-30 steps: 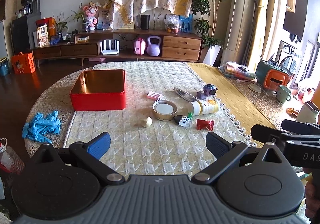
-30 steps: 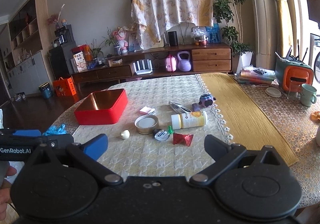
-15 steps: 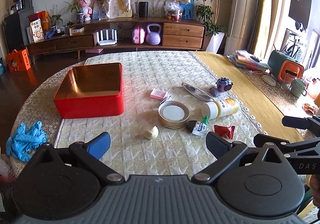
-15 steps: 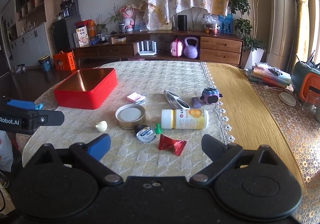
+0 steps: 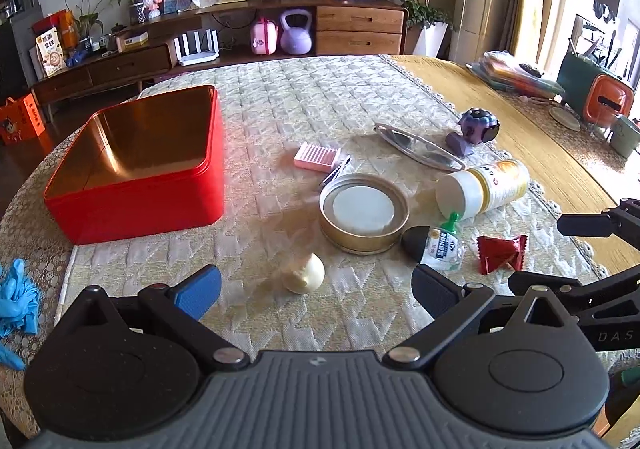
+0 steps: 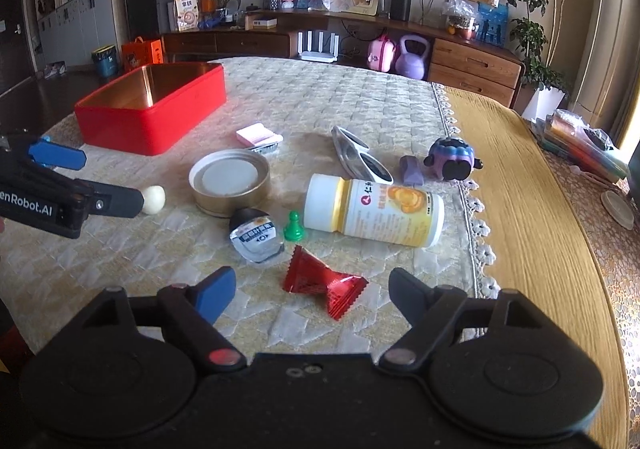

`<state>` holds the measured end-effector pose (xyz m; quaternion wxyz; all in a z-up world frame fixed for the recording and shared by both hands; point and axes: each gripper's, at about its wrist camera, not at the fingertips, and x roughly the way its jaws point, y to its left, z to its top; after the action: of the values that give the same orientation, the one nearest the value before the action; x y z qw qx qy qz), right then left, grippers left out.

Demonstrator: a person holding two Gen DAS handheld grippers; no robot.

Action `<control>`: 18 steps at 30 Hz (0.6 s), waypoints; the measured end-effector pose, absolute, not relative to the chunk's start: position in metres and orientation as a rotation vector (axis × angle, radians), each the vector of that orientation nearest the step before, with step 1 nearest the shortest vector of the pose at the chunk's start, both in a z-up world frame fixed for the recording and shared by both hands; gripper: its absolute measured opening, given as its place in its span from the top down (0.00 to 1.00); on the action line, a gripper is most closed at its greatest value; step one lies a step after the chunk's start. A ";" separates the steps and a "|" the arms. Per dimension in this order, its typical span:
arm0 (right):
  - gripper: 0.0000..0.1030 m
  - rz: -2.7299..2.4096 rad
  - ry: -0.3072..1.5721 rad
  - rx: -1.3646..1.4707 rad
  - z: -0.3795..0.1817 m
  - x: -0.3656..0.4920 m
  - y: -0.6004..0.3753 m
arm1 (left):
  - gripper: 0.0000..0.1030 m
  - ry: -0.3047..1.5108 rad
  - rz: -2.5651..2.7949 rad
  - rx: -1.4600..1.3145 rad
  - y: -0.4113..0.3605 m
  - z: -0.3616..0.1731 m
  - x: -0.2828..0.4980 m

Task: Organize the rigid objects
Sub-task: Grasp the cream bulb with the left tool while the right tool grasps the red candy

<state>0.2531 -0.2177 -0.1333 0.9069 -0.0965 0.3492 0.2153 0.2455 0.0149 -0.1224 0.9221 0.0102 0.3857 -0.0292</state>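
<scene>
My left gripper (image 5: 316,289) hangs open low over the quilted cloth, its fingers on either side of a small cream ball (image 5: 304,277) without touching it. The right gripper (image 6: 312,297) is open and its jaws are closing, with a red foil candy wrapper (image 6: 324,285) between the fingertips and not pressed. Both grippers show in each other's view: the left gripper (image 6: 112,181) by the ball (image 6: 154,199), the right gripper (image 5: 536,252) by the wrapper (image 5: 500,253). An open red tin box (image 5: 136,185) stands at the left.
Around the middle lie a round tin lid (image 5: 364,213), a white pill bottle (image 6: 372,209) on its side, a small black-capped bottle (image 6: 256,235), a green pawn (image 6: 294,227), a pink comb (image 5: 318,160), a silver dish (image 5: 416,147) and a purple toy (image 6: 452,159). Blue gloves (image 5: 16,301) lie at the table's left edge.
Both grippers have come down and forward toward the table. The ball now sits between the left fingers and the wrapper between the right fingers, which have narrowed.
</scene>
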 end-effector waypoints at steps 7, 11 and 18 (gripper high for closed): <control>0.29 0.487 0.740 -0.269 -0.151 0.277 -0.212 | 0.02 0.814 -0.037 0.033 0.019 -0.144 0.267; 0.38 0.520 0.761 -0.296 -0.156 0.285 -0.210 | 0.11 0.830 -0.027 0.039 0.022 -0.154 0.273; 0.45 0.527 0.772 -0.270 -0.157 0.286 -0.211 | 0.30 0.838 -0.025 0.042 0.022 -0.162 0.277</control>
<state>0.2858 -0.2115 -0.1575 0.8840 -0.1298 0.3708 0.2534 0.2768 0.0223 -0.1617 0.9131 0.0206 0.4070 -0.0120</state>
